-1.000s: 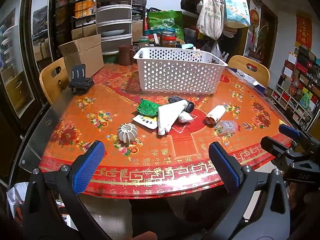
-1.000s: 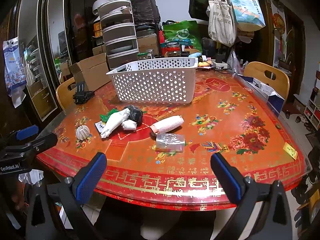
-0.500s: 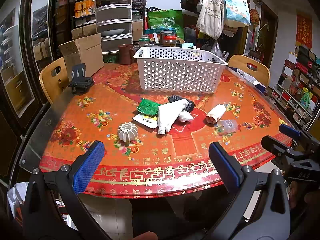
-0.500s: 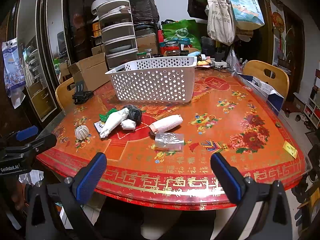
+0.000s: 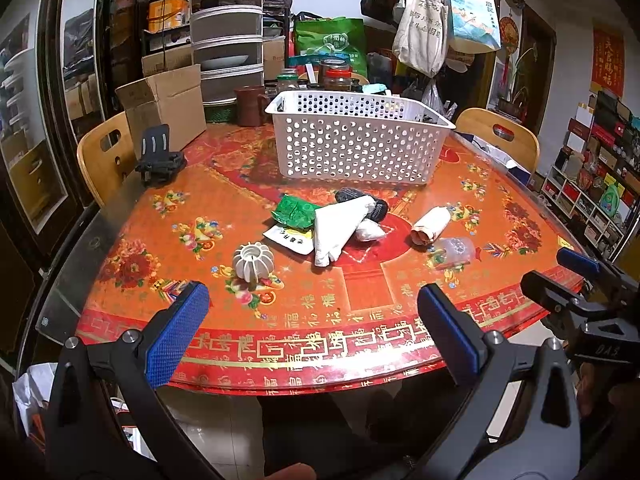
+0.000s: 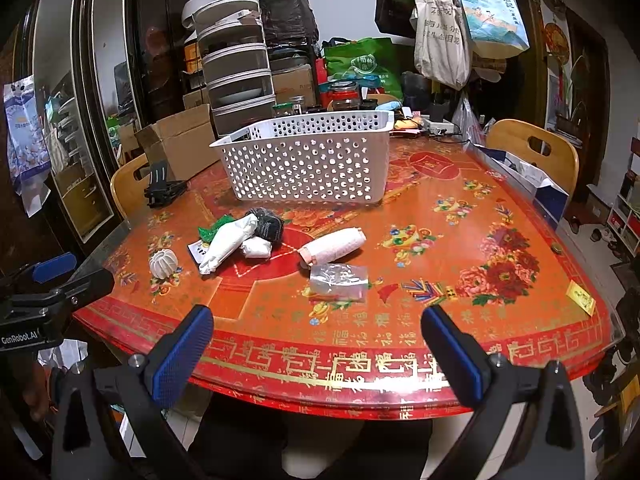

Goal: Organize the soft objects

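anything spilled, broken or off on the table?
Nothing spilled or broken. The soft items lie in a loose heap: a white cloth bundle overlapping a green packet and a black roll, all outside the white perforated plastic basket.

Setting: cluttered home dining room. Red floral-covered table [image 5: 132, 264] with wooden chairs [image 6: 536, 152]. Stacked drawers [image 6: 240, 80], cardboard box [image 5: 168, 100], hanging tote bags [image 6: 440, 32] behind.

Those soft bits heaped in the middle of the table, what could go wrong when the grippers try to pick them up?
1. The white bag lies across the green packet and the black bundle, so lifting one may drag its neighbours.
2. The clear pouch touches the roll, which might roll off.
3. The basket walls are tall; a low carry could hit the rim.
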Motion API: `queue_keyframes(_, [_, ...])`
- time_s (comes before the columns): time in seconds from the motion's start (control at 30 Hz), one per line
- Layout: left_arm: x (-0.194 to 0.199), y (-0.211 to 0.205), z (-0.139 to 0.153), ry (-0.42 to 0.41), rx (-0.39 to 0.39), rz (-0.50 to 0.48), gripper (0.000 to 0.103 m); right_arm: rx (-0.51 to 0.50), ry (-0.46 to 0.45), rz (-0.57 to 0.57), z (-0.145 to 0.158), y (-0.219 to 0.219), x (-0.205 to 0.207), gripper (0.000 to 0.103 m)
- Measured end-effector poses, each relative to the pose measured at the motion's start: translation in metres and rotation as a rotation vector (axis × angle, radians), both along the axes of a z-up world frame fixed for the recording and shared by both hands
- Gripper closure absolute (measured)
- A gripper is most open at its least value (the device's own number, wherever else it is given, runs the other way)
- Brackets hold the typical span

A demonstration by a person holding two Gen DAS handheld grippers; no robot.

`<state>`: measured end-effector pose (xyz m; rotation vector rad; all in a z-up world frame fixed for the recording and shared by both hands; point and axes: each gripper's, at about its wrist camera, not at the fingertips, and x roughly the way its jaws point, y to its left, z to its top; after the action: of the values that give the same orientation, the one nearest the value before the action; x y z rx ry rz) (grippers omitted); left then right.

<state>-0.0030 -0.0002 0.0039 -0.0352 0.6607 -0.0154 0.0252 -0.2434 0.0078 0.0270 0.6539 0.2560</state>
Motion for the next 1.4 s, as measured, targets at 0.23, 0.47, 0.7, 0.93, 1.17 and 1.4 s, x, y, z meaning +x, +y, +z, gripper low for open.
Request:
queue_keyframes(0.23, [0.000,0.000,0.000,0.001,-0.002,0.000,0.000,-0.001,0.003,0.000,-0.001,0.001,0.001,0.000])
queue_keyframes(0.47, [0.002,0.003,-0.003,-0.012,-0.006,0.013,0.000,0.003,-0.019,-0.001,-0.002,0.001,0.001,0.000])
queue_keyframes(0.7, [0.034,0.034,-0.029,-0.018,-0.010,0.106,0.000,0.035,-0.051,-0.061,-0.030,-0.015,0.026,0.000])
queue_keyframes(0.93, [0.070,0.067,-0.073,0.148,-0.114,0.068,0.000,0.088,0.112,-0.057,-0.065,-0.019,0.072,0.000])
queue_keyframes(1.17, [0.089,0.080,-0.087,0.148,-0.090,0.088,0.000,0.072,0.122,-0.017,-0.073,0.003,0.099,0.009])
queue_keyframes(1.4, [0.101,0.080,-0.096,0.165,-0.099,0.054,0.000,0.076,0.117,-0.018,-0.073,0.005,0.115,0.039])
